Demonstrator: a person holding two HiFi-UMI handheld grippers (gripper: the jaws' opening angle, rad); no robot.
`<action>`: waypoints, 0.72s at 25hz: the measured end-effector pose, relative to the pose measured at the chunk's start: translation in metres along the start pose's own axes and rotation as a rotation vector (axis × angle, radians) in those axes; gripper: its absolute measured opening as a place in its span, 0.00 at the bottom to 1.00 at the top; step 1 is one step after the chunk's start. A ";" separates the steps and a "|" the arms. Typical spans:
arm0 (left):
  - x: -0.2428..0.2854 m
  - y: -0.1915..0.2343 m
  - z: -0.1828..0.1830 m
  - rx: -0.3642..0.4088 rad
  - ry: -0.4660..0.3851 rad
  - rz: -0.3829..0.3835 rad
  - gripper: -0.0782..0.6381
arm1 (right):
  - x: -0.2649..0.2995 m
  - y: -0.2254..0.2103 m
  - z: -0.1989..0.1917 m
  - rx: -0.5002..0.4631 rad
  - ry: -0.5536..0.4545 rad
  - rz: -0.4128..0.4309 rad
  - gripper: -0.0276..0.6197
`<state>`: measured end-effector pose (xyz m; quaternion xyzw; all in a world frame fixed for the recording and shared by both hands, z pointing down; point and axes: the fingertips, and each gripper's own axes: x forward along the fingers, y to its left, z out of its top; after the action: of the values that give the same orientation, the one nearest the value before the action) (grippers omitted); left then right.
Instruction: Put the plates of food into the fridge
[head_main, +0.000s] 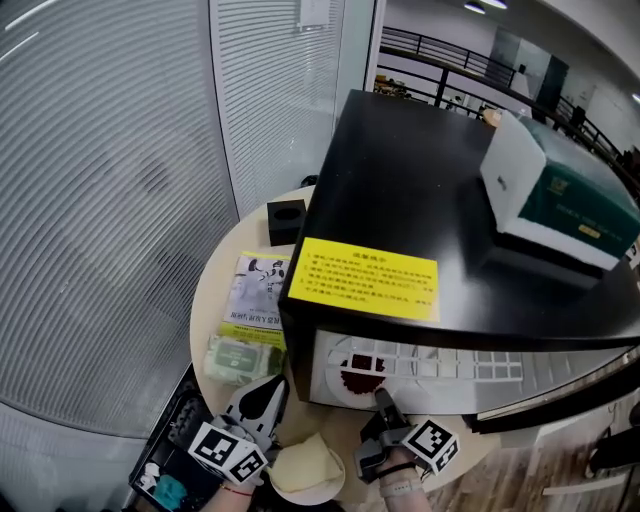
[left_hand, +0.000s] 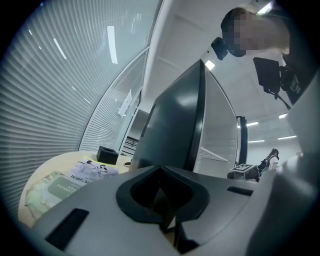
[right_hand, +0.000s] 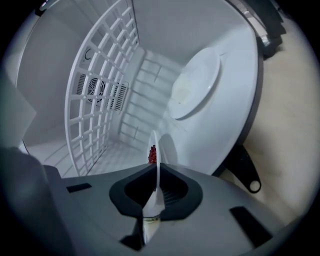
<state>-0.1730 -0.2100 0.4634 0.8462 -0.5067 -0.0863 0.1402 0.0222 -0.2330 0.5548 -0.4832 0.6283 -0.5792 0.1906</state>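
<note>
The black mini fridge (head_main: 400, 190) stands on a round table (head_main: 215, 300) with its door (head_main: 560, 395) swung open. My right gripper (head_main: 381, 397) is shut on the rim of a white plate of red food (head_main: 362, 372), held just inside the white compartment under the wire shelf (head_main: 440, 362). In the right gripper view the plate (right_hand: 157, 150) shows edge-on between the jaws of that gripper (right_hand: 157, 175). A second white plate (right_hand: 196, 85) lies deeper inside. My left gripper (head_main: 272, 388) is shut and empty beside a plate of pale food (head_main: 305, 466) at the table's front edge.
A black box (head_main: 286, 221), a leaflet (head_main: 254, 290) and a green pack of wipes (head_main: 240, 358) lie left of the fridge. A white and green carton (head_main: 560, 195) sits on the fridge top. Glass walls with blinds (head_main: 110, 200) close off the left.
</note>
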 end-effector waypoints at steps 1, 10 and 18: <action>0.002 0.002 0.001 -0.001 -0.002 0.002 0.10 | 0.002 0.001 0.002 -0.010 0.002 -0.006 0.06; 0.010 0.010 0.005 -0.006 -0.014 0.019 0.10 | 0.013 0.007 0.012 -0.180 0.014 -0.100 0.07; 0.005 0.009 0.004 -0.014 -0.015 0.024 0.10 | 0.020 0.002 0.018 -0.531 0.042 -0.287 0.15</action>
<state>-0.1793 -0.2187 0.4623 0.8384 -0.5173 -0.0942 0.1433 0.0267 -0.2594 0.5547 -0.5878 0.6870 -0.4255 -0.0395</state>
